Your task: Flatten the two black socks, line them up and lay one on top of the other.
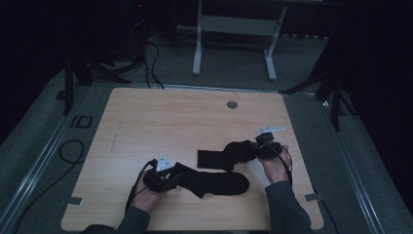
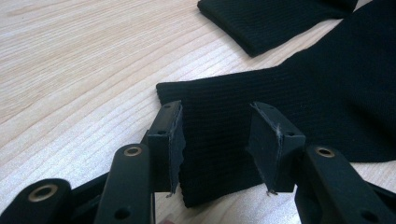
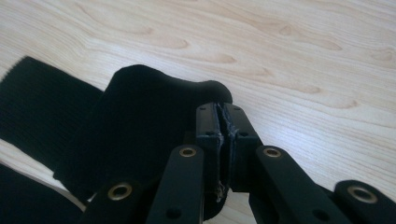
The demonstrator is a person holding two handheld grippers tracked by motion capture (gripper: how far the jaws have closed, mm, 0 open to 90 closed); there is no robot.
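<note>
**Two black socks, one pinched, one waiting**

Down at the near edge, the left gripper (image 2: 217,149) has its pads spread apart, straddling the cuff of the near sock (image 2: 299,112) without pressing it, lined up, I'd say, for a grab. Across the way, the right gripper (image 3: 224,126) is clamped tight on a fold of the far sock (image 3: 135,126), bunching it up off the wood, likely to drag it over its mate. Count them: two socks, two grippers, one wooden table (image 1: 170,117).
</note>
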